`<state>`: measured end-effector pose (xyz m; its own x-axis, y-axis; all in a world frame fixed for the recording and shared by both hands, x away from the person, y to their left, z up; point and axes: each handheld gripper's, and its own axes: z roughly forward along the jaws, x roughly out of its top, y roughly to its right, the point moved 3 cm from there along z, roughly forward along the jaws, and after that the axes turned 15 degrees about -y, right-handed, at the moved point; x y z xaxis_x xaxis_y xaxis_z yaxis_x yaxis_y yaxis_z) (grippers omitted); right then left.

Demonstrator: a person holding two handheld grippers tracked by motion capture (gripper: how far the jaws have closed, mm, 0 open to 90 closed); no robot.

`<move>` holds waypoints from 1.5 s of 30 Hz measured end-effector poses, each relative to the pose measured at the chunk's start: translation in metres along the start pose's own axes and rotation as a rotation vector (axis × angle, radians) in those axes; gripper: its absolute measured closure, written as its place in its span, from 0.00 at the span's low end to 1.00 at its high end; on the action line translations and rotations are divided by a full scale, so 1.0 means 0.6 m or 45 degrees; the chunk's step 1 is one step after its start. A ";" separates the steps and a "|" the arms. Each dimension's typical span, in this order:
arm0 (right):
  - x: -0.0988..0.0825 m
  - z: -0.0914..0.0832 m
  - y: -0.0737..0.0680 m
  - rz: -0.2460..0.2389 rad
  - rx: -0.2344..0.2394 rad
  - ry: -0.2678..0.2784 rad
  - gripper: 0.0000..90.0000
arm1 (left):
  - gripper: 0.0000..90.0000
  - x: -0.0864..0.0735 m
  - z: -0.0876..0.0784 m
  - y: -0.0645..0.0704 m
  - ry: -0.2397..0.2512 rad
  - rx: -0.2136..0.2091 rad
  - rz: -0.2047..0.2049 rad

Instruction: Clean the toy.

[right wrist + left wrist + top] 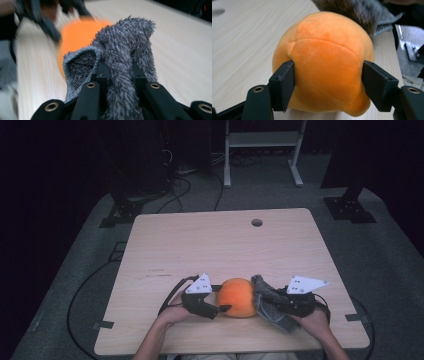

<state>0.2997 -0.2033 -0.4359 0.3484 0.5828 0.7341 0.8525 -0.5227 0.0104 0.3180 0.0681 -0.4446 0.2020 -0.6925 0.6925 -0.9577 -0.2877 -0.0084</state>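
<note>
The left gripper (328, 82) is closed on an orange plush (324, 62): its two black jaws are set against opposite flanks of the plush, and the fabric is dented a little where they press. The right gripper (119, 72) is clamped tight on a grey cloth (125, 55), a thick fold of which is pinched between the jaws and stands up beyond them.

In the high view the plush (237, 297) is seen resting on the desk (220, 245), near its front edge and about midway across, with the left gripper (222, 308) at its left side and the cloth (267, 302) touching its right side. The right gripper (265, 297) is held just beyond the cloth.

The desk is made of pale wood-grain board with rounded corners and a round cable hole (256, 222) near its far edge. It stands on grey carpet (390, 255). Black cables (190, 185) are strewn on the floor behind it, beside a white metal frame (262, 150), and the rest of the room is dark.

The plush is rounded, short-piled and velvety, with stitched seams curving across its top. The cloth is shaggy and long-fibred on one face and finely knitted on the other.
</note>
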 end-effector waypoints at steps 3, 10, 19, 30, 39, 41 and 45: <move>0.025 0.008 -0.014 -0.049 0.026 0.017 0.82 | 0.31 0.006 0.000 0.008 -0.006 0.023 0.045; 0.005 0.018 -0.007 -0.020 0.016 -0.018 0.82 | 0.13 -0.004 0.010 -0.010 -0.050 -0.078 -0.154; -0.011 -0.007 0.008 -0.002 -0.036 -0.044 0.82 | 0.38 0.005 -0.002 -0.004 0.025 -0.004 -0.104; 0.056 0.016 -0.057 -0.174 0.041 -0.001 0.82 | 0.33 0.019 0.004 0.019 0.014 0.032 -0.005; 0.040 0.016 -0.046 -0.136 0.075 0.015 0.82 | 0.27 0.014 0.012 0.006 0.003 -0.019 -0.102; 0.034 0.013 -0.037 -0.118 0.067 0.005 0.82 | 0.28 0.008 0.013 0.001 -0.001 -0.024 -0.109; 0.005 0.009 -0.005 -0.049 0.002 -0.053 0.81 | 0.27 -0.002 0.012 -0.007 0.020 -0.059 -0.144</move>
<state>0.3004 -0.1966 -0.4374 0.3313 0.6278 0.7043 0.8661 -0.4985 0.0370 0.3229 0.0656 -0.4504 0.3067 -0.6466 0.6984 -0.9374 -0.3324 0.1039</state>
